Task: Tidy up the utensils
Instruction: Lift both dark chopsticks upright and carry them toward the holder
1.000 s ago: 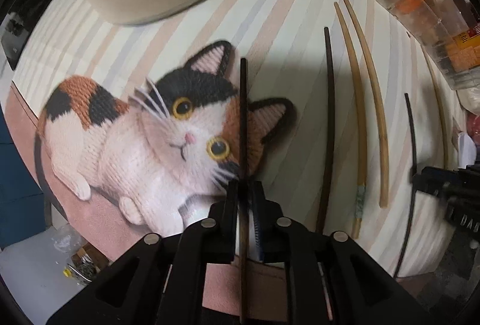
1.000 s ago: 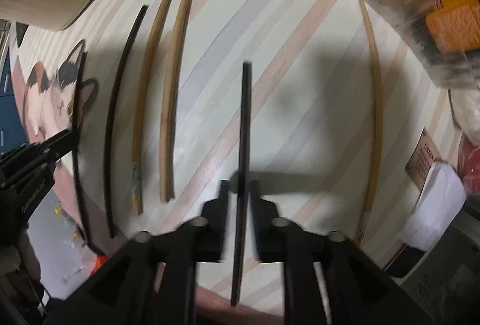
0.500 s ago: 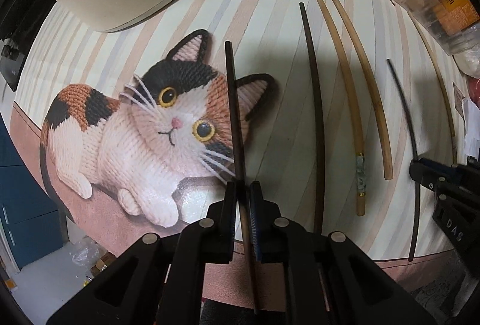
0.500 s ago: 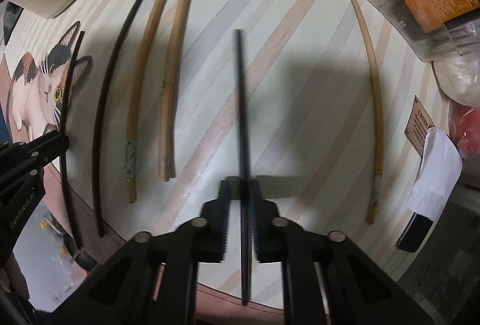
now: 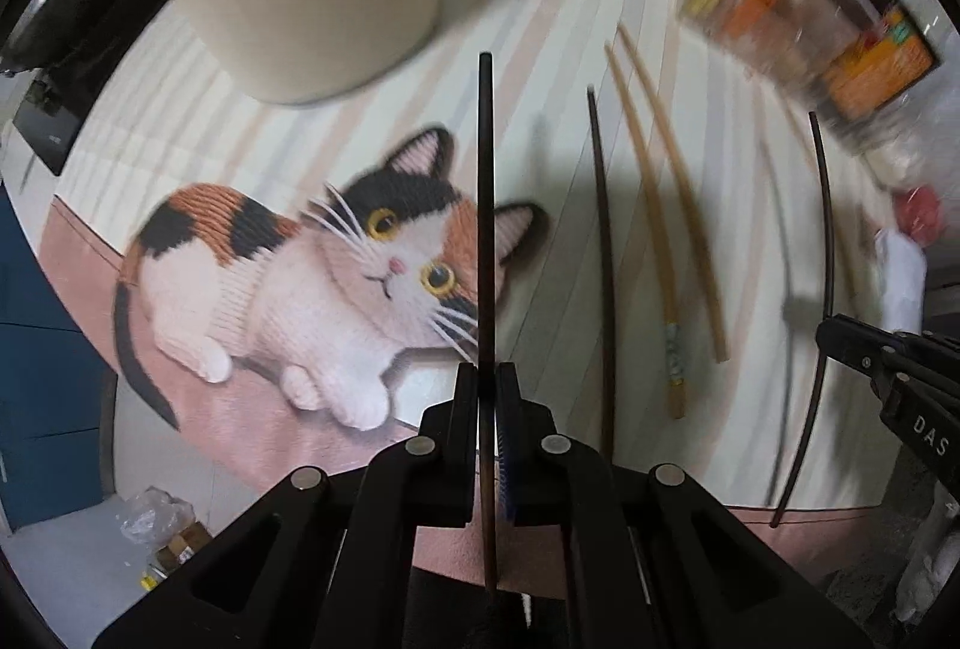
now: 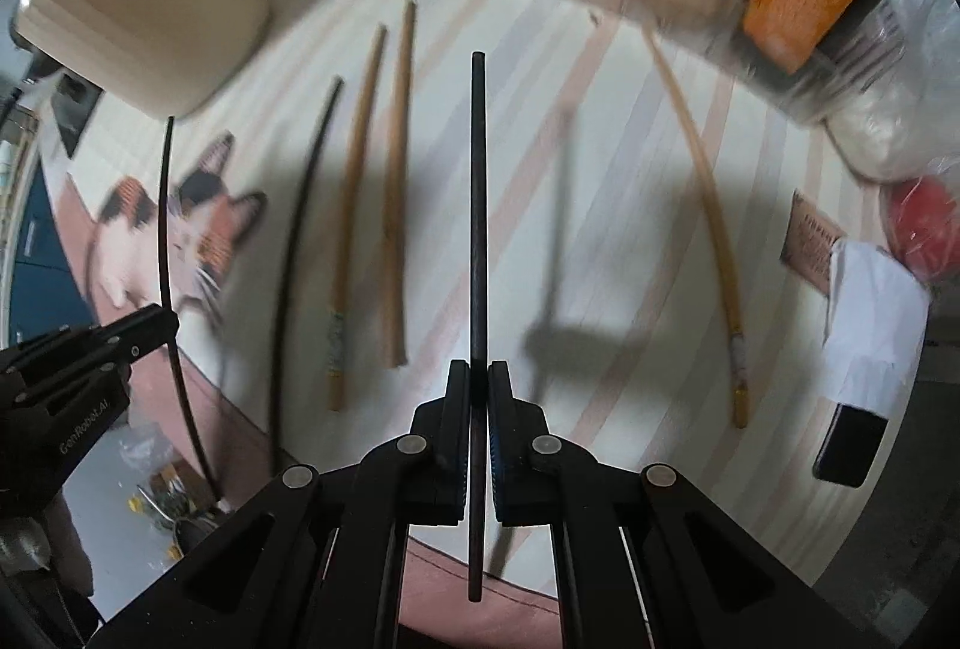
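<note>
Both my grippers, left (image 5: 487, 397) and right (image 6: 478, 391), have lifted, each clamped on a dark chopstick (image 5: 486, 229) (image 6: 477, 205) pointing to twelve o'clock, above the striped mat (image 6: 600, 121), so pairing comes next.

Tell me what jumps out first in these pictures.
The calico cat picture on the striped tablecloth, left of center. Each pair of tongs, left and right, is shut on a dark chopstick, with more chopsticks lying between them.
</note>
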